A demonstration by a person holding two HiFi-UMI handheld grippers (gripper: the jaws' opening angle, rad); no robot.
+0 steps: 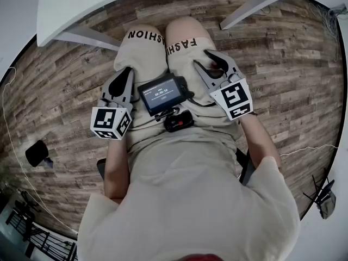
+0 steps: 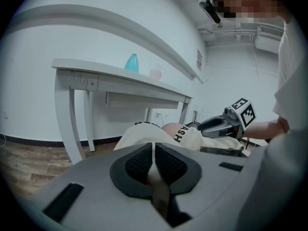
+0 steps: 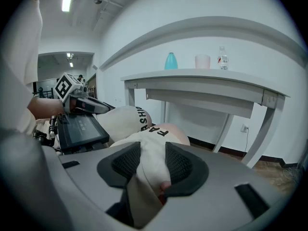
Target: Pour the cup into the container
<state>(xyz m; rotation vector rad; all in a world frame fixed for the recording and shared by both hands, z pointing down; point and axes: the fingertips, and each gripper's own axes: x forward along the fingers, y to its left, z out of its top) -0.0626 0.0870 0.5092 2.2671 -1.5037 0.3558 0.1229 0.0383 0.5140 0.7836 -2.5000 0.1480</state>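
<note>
A pale pink cup stands on the white table, between a teal container and a small clear bottle. The left gripper view also shows the teal container and pink cup, far off and above gripper height. My left gripper rests over the person's left thigh, its jaws shut with nothing between them. Over the right thigh, my right gripper is open, with only trouser cloth showing through the gap. Both grippers are well short of the table.
The person sits facing the table, knees under its front edge. A small screen device hangs between the grippers. White table legs stand ahead on the wooden floor. A dark object lies on the floor at the left.
</note>
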